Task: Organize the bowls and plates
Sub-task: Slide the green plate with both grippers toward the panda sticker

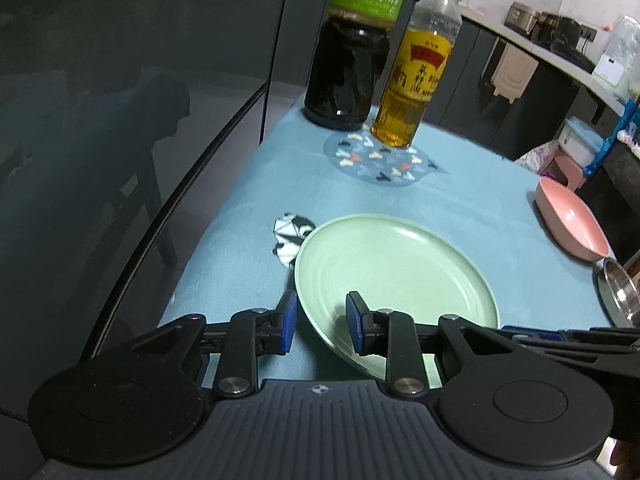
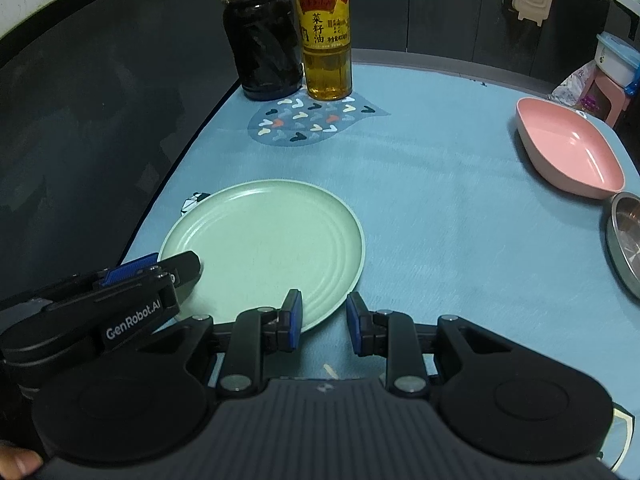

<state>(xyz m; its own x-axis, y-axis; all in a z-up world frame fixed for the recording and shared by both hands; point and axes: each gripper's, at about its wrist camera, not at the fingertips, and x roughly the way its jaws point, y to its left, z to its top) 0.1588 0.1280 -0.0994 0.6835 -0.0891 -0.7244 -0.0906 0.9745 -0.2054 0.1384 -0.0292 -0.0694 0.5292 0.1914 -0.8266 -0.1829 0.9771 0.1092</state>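
A pale green plate (image 1: pixel 394 280) lies flat on the blue tablecloth; it also shows in the right wrist view (image 2: pixel 264 248). My left gripper (image 1: pixel 320 326) is open, its jaws straddling the plate's near left rim, one finger outside and one over the plate. It shows in the right wrist view (image 2: pixel 132 276) at the plate's left edge. My right gripper (image 2: pixel 323 322) is open and empty at the plate's near right rim. A pink bowl (image 2: pixel 572 148) sits at the right, also seen in the left wrist view (image 1: pixel 570 220). A steel bowl (image 2: pixel 626 236) lies beside it.
A dark vinegar bottle (image 2: pixel 260 36) and a yellow oil bottle (image 2: pixel 326 40) stand at the back on a patterned mat (image 2: pixel 308 120). The table's left edge (image 1: pixel 224 200) runs close to the plate. A small patterned item (image 1: pixel 290 232) lies by the plate's far left rim.
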